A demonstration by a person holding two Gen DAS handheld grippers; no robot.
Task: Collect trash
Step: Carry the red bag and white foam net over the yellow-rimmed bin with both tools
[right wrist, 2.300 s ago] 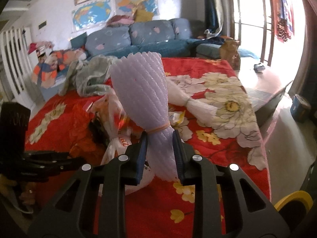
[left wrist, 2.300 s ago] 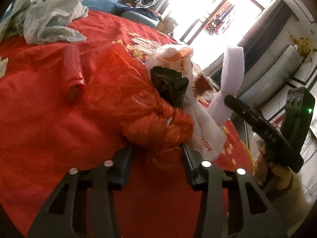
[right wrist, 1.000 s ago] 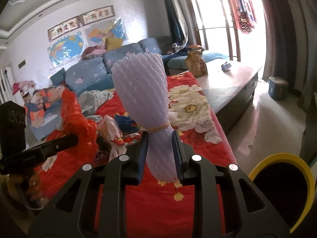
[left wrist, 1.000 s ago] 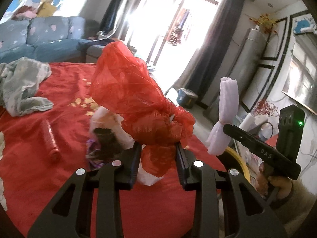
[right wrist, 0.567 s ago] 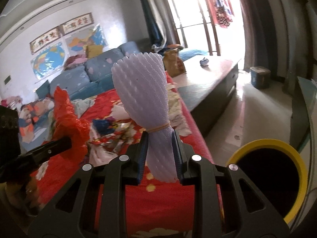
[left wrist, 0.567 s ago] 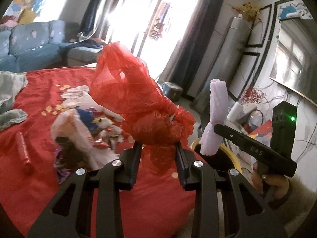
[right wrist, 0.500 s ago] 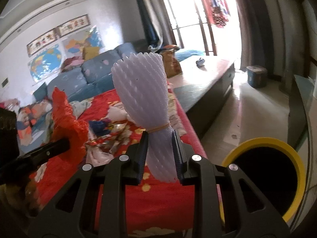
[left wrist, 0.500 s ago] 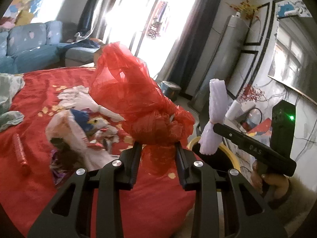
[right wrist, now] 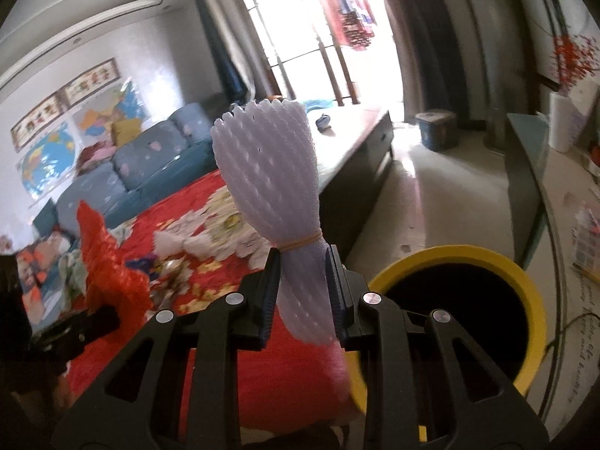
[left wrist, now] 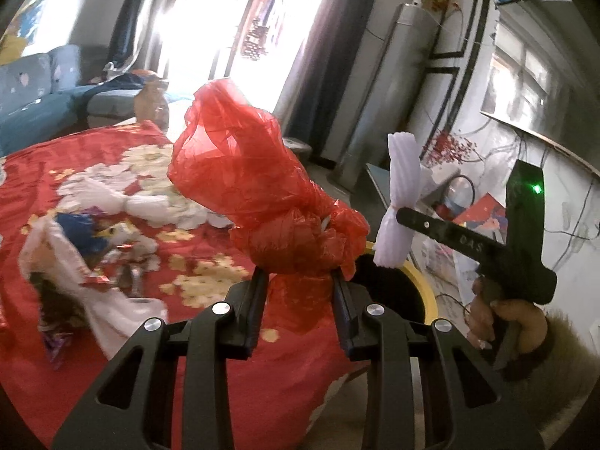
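My left gripper (left wrist: 300,300) is shut on a crumpled red plastic bag (left wrist: 258,195), held up over the edge of the red flowered bedspread (left wrist: 112,172). My right gripper (right wrist: 302,292) is shut on a white foam fruit net (right wrist: 270,172) bunched by a rubber band; the left wrist view shows that net (left wrist: 401,195) off to the right, in the gripper a hand holds. A yellow-rimmed bin (right wrist: 453,300) with a dark inside stands on the floor just right of the right gripper; its rim (left wrist: 423,288) peeks out behind the left gripper.
More wrappers and a white plastic bag (left wrist: 71,262) lie scattered on the bedspread at left. A blue sofa (right wrist: 150,165) stands at the back, a low dark cabinet (right wrist: 360,150) beside the bed, a glass table (right wrist: 543,187) at right, and open floor (right wrist: 450,195) toward the bright window.
Both grippers have swung right with their loads, off the bed's middle toward its edge. The yellow bin has come into fuller view and closer. Both grips are unchanged.
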